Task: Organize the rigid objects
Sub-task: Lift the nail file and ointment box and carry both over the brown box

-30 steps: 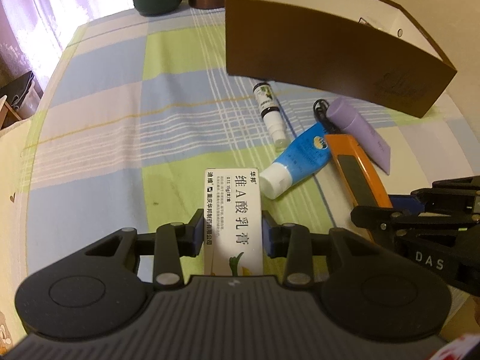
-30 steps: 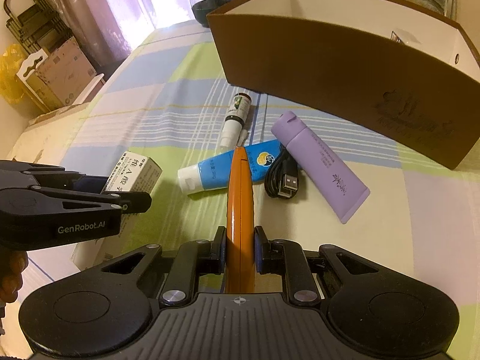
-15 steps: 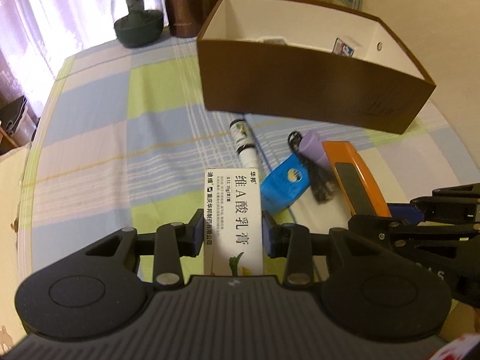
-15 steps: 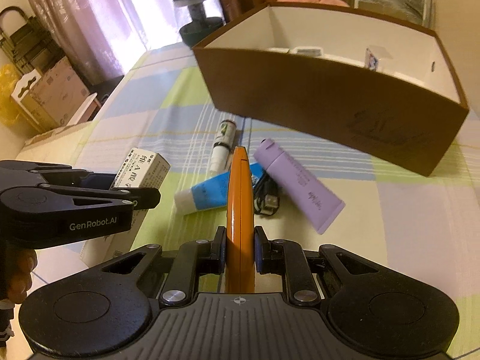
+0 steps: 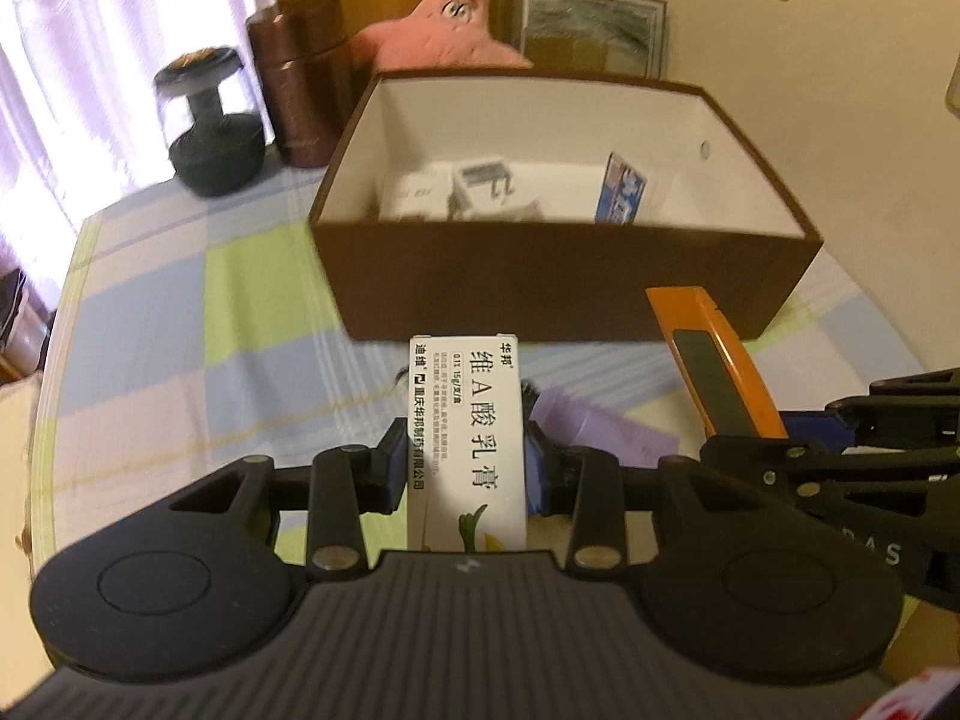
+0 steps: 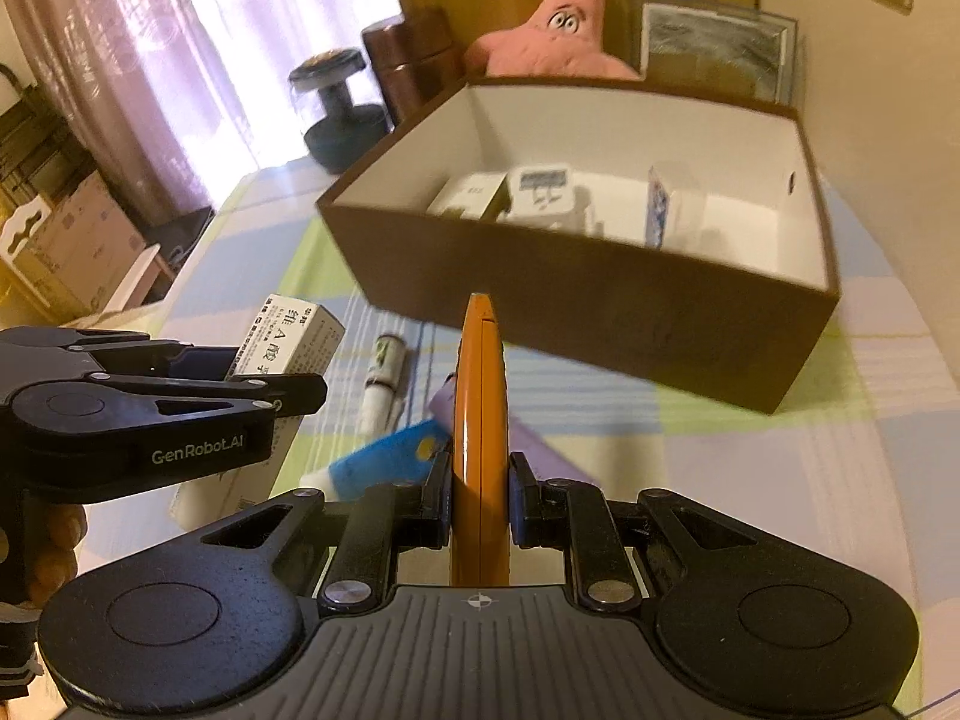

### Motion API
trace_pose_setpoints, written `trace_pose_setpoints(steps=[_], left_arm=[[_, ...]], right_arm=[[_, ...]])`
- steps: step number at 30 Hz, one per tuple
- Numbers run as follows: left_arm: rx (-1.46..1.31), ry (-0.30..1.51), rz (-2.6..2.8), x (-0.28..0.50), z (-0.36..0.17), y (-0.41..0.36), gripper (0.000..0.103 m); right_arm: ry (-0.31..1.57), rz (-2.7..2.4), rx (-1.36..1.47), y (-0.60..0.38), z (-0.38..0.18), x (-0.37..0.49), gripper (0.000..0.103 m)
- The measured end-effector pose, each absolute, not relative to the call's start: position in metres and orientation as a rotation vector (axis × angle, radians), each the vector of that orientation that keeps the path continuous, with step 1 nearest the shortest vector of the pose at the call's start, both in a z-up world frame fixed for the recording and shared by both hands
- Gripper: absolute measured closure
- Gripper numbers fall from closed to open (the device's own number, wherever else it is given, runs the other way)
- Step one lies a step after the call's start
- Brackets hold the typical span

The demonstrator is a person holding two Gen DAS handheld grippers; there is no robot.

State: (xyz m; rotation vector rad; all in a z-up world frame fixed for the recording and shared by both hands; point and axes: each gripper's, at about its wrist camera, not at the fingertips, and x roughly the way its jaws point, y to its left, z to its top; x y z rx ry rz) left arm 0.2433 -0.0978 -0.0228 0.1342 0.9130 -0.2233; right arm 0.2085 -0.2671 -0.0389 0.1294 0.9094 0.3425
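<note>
My left gripper (image 5: 468,474) is shut on a white ointment box (image 5: 465,426) with Chinese print, held above the table in front of the brown box (image 5: 564,282). My right gripper (image 6: 479,498) is shut on an orange utility knife (image 6: 480,396), held edge-up, also facing the brown box (image 6: 600,324). The knife shows at the right of the left wrist view (image 5: 714,360), and the ointment box at the left of the right wrist view (image 6: 288,336). The brown box is open, with several small white and blue packages (image 6: 540,192) inside.
On the checked tablecloth (image 5: 180,312) below lie a blue tube (image 6: 384,456), a purple tube (image 5: 600,432) and a small white bottle (image 6: 384,372). Behind the box stand a pink plush star (image 6: 558,30), a brown canister (image 5: 300,78), a dark glass jar (image 5: 210,126) and a picture frame (image 5: 594,24).
Both grippers have risen and moved toward the brown box with their objects held. The box's inside has come into view, and the items on the table have dropped low in both views.
</note>
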Motion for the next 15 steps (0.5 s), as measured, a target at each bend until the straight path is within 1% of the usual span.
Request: trace_pose_setpoints(steps=[15], left_arm=[[0.143, 0.786, -0.326, 0.320, 0.032, -0.145, 0.070]], right_arm=[[0.799, 0.255, 0.202, -0.315, 0.011, 0.262, 0.089]])
